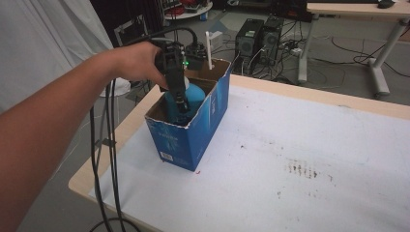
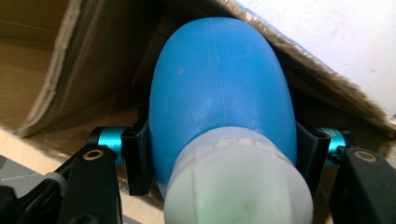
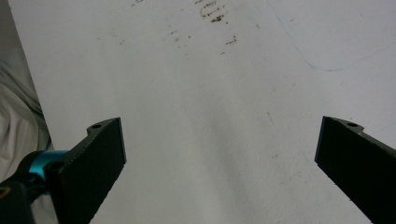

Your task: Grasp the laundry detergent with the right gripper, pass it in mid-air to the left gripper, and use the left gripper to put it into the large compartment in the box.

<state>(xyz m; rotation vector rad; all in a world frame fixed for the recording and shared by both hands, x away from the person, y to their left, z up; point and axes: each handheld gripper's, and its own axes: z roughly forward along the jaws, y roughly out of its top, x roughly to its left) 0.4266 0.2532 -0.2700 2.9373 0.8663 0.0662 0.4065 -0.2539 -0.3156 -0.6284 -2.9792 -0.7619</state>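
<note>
The left gripper (image 2: 219,163) has its black jaws closed against both flanks of a smooth blue rubber bulb with a white ribbed neck (image 2: 223,98), down inside the open blue cardboard box (image 1: 211,108) at the table's ten o'clock; the step looks like lifting it out or setting it in, I cannot tell which. The right gripper (image 3: 219,158) hovers wide apart and empty over the stained white tabletop (image 3: 210,70); a lift next would call for a straight rise clear of the torn flaps.

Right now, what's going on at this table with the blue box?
A person is working with two handheld grippers. The left gripper reaches down into the open blue cardboard box near the table's left edge, its jaws closed on either side of a blue rounded object with a white end, perhaps a bottle, that sits inside the box. The right gripper hangs open over a bare, lightly stained patch of the white tabletop, holding nothing.
</note>
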